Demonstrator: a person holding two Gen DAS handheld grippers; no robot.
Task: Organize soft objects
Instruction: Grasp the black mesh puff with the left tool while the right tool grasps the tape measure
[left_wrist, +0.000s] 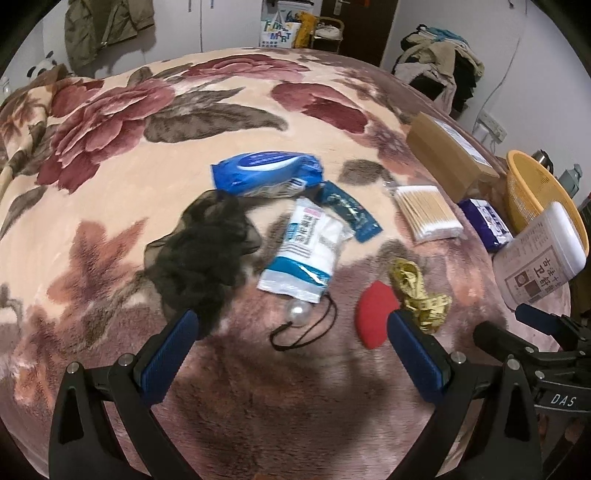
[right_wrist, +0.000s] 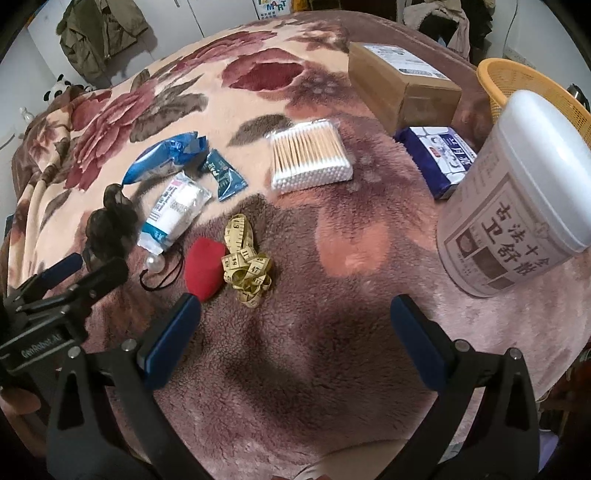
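Observation:
Soft items lie on a floral blanket. A black mesh puff, a blue wipes pack, a white gauze pack, a red sponge and a yellow tape measure show in the left wrist view. My left gripper is open and empty, just short of a pearl hair tie. My right gripper is open and empty over bare blanket, right of the red sponge and tape measure.
A cotton swab pack, a dark blue tissue pack, a cardboard box, a white lidded tub and a yellow basket stand at the right. Clothes pile up beyond the bed.

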